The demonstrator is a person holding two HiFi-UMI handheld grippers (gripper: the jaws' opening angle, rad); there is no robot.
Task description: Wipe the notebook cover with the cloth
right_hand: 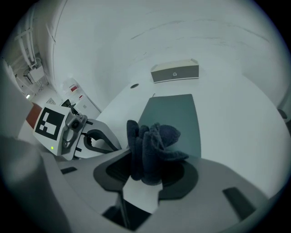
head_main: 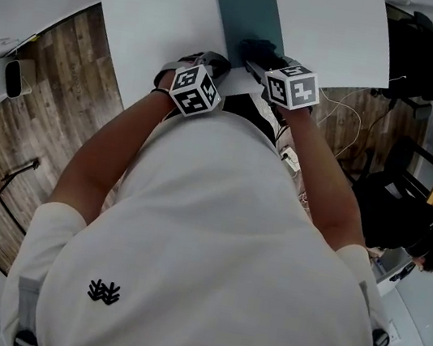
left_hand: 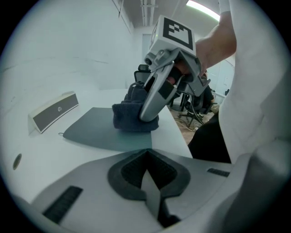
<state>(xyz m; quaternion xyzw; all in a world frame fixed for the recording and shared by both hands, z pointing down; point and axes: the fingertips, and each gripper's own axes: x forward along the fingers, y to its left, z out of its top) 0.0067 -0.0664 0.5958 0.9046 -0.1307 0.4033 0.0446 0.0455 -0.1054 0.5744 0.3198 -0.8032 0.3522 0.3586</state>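
Nearest, the left gripper (left_hand: 146, 170) is shown in its own view with its jaws pressed together on nothing. It is held by the near edge of the white table (head_main: 163, 3), just left of the notebook (left_hand: 97, 129). Just beyond it, the right gripper (right_hand: 144, 179) is clamped on a bunched dark cloth (right_hand: 152, 145), which is set down on the near end of the teal cover. The wiping step is judged to be in hand, with the cloth at the near end and the far part of the cover lying bare. The next move is judged to call for the cloth to be drawn along the cover toward its far edge under steady downward pressure. The notebook may need to be steadied by the idle gripper so that it is not pushed along the table. Contact between cloth and cover is shown from the side only in the left gripper view; in the right gripper view it is hidden behind the cloth. Farthest, a small grey box (right_hand: 175, 71) past the notebook is shown in both gripper views but not in the head view.
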